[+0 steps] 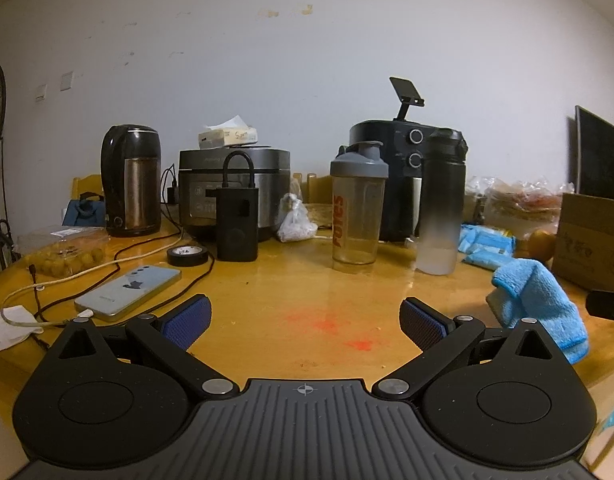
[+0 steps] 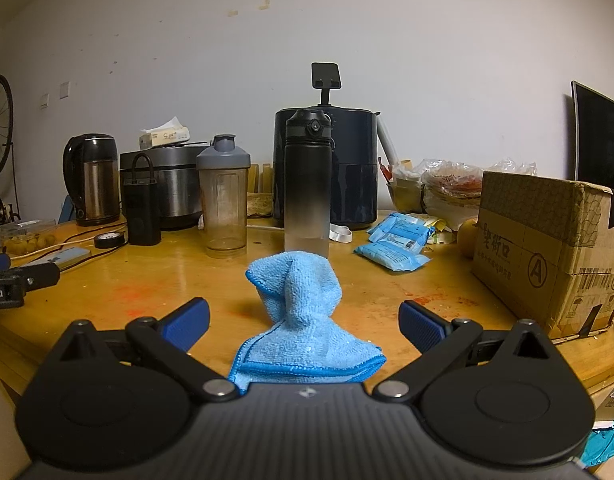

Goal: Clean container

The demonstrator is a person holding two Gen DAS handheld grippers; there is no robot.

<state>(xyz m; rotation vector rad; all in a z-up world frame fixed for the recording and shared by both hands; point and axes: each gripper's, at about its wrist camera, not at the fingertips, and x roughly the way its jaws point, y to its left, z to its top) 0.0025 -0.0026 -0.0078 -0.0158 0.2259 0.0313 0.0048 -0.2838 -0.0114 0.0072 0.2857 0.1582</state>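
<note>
The shaker bottle (image 1: 359, 208) is being left standing lidded mid-table, far beyond the crumpled blue microfibre cloth (image 2: 303, 320), while the left gripper (image 1: 305, 322) and right gripper (image 2: 305, 326) are being held wide, empty—fitting wiping ahead or finished.

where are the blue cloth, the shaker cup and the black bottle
blue cloth (image 2: 303, 320): right wrist view, middle of its bunched fabric
shaker cup (image 1: 357, 216): left wrist view, clear body below the grey lid
black bottle (image 2: 308, 184): right wrist view, dark upper body
</note>
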